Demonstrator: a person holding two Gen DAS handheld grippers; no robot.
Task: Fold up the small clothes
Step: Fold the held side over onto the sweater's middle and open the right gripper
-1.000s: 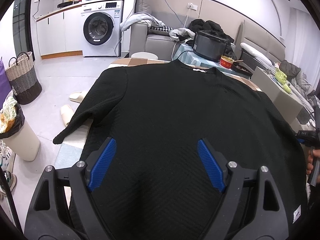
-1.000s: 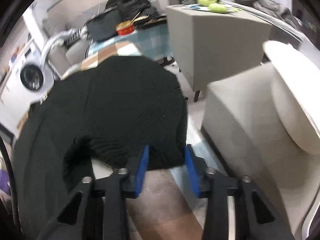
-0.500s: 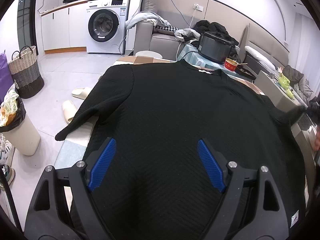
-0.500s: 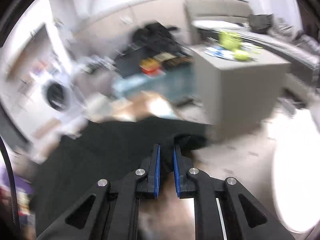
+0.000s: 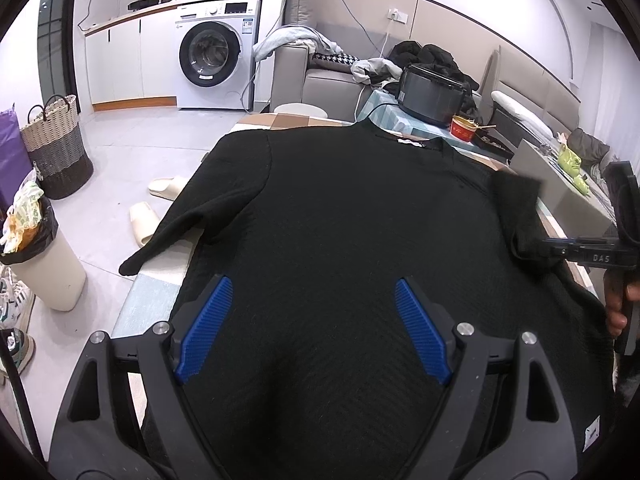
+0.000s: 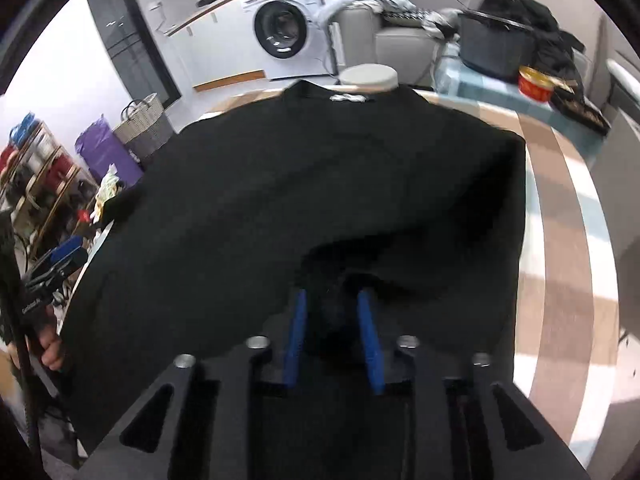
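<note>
A black knit sweater (image 5: 340,208) lies flat on a checked table, collar at the far end; it also shows in the right wrist view (image 6: 280,184). Its left sleeve (image 5: 168,232) hangs over the table's left edge. My left gripper (image 5: 314,320) is open over the sweater's lower body, holding nothing. My right gripper (image 6: 331,320) is shut on the right sleeve (image 6: 420,248), which is folded inward onto the body. In the left wrist view the right gripper (image 5: 532,246) sits at the right edge with the sleeve (image 5: 516,196) in it.
A bare strip of the checked table (image 6: 560,216) shows to the right of the sweater. A rice cooker (image 5: 434,94) and red bowl (image 5: 462,132) stand beyond the collar. A bin (image 5: 44,256), slippers (image 5: 144,224) and a basket (image 5: 56,148) are on the floor at left.
My right gripper closed on the right sleeve, lifted it from the table edge and carried it inward over the sweater's body. My left gripper stayed open over the lower body.
</note>
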